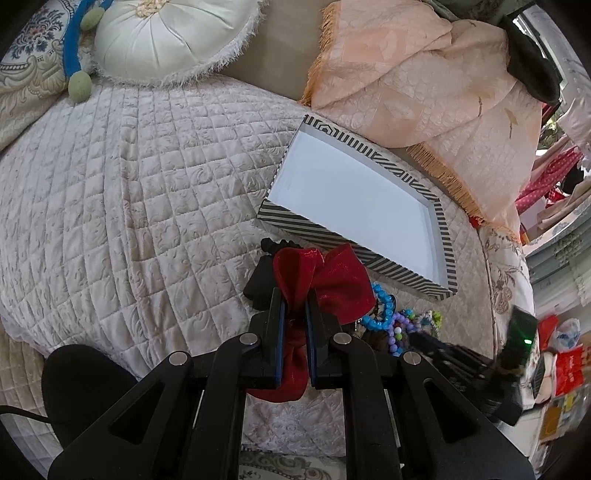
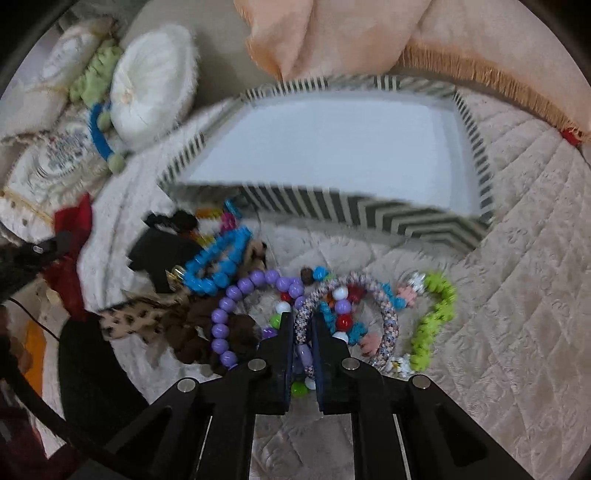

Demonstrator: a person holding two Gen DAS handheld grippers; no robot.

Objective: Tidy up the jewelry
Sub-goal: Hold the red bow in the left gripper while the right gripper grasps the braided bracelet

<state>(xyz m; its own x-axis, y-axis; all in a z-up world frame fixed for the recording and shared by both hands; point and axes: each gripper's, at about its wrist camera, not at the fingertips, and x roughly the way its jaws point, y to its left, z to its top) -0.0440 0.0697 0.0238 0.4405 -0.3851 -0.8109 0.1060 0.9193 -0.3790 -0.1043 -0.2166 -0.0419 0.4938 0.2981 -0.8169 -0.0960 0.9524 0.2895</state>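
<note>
My left gripper (image 1: pixel 294 295) is shut on a red fabric bow (image 1: pixel 328 280), held just in front of the striped box (image 1: pixel 441 229), whose white inside is bare. My right gripper (image 2: pixel 303 319) is shut on a speckled pink-grey beaded bracelet (image 2: pixel 389 314) in the jewelry pile on the bed. Around it lie a purple bead bracelet (image 2: pixel 236 291), a blue bead bracelet (image 2: pixel 218 264), a lime green bracelet (image 2: pixel 432 325) and multicoloured beads. The same pile (image 1: pixel 391 321) shows in the left wrist view, right of the bow. The striped box (image 2: pixel 373 212) stands just beyond the pile.
A leopard-print scrunchie (image 2: pixel 136 317) and black hair pieces (image 2: pixel 162 251) lie left of the pile. A round white cushion (image 1: pixel 162 33) and a peach fringed blanket (image 1: pixel 424 81) sit at the back of the quilted bed (image 1: pixel 129 192). The other gripper (image 1: pixel 480 369) shows at right.
</note>
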